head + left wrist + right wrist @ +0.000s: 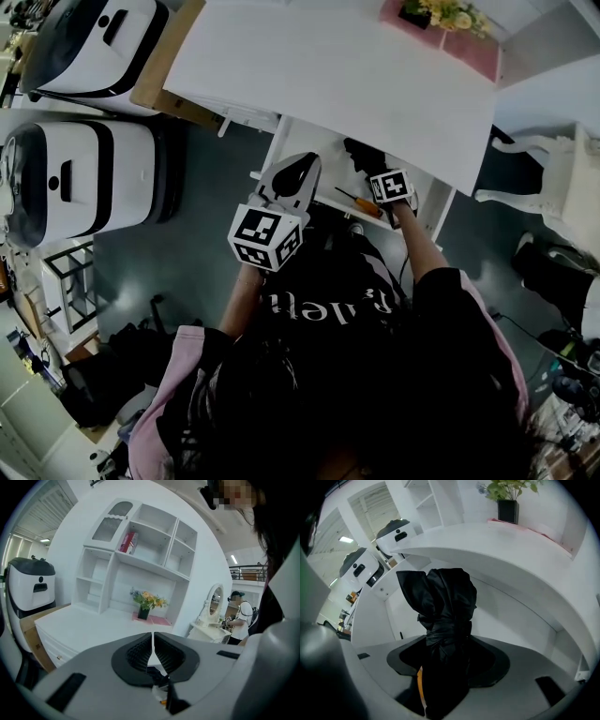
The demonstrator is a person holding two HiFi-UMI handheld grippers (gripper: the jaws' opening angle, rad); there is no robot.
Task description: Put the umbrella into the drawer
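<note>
Two claws work close to the person's body, over the open drawer [319,141]. The left claw [153,639] is pressed together on nothing and hangs raised at the drawer's left front, probably parked clear to give the other claw room. The right claw [447,644] is clamped on the umbrella [445,606], a folded black bundle. It grips around the strapped middle, so the loose fabric above does not spread and the whole thing can travel as one piece.

In the head view the umbrella sits over the drawer's right half, just under the lip of the surface [337,66]. I cannot tell whether it touches the drawer floor.

The drawer is white and pulled out from beneath that surface. An orange-handled screwdriver [361,202] appears to lie in it near the front, just beside the right claw, and the left part of its floor looks bare. By my reading, only lowering and release are left.

Farther back, the surface carries a potted plant [441,13] on a pink mat [469,45] at its far corner.
</note>
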